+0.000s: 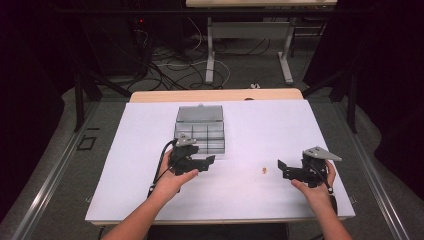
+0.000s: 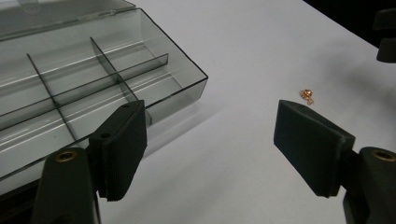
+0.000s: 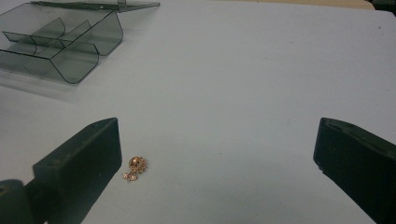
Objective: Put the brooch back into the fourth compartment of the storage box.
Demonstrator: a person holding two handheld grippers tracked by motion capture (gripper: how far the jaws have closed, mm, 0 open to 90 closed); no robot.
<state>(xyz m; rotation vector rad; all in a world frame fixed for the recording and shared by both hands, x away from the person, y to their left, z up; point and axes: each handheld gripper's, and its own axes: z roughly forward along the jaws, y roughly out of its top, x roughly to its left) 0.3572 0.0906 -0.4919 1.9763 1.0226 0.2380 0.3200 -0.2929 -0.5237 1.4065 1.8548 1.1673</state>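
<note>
With both hands resting low on the white table (image 1: 280,125), your grippers are spread wide and hold nothing. Left gripper (image 1: 205,161) sits just in front of the box (image 1: 200,131), jaws pointing right toward the middle of the table; in the left gripper view the near corner of the box lies just beyond the left jaw, and the trinket (image 2: 307,95) sits past the right jaw, well apart from both. Right gripper (image 1: 281,168) points left, jaws wide. In the right gripper view the trinket (image 3: 134,167) lies on the table just beside the left jaw's tip, not touching as far as you can see. It's a small gold-coloured piece, possibly an earring or a charm; too small to tell. From the high view the trinket (image 1: 263,171) sits between the two grippers, nearer the right one. The box is clear smoked plastic, divided into compartments, lid (image 1: 199,113) open and laid back flat behind it. Compartments look empty.
</note>
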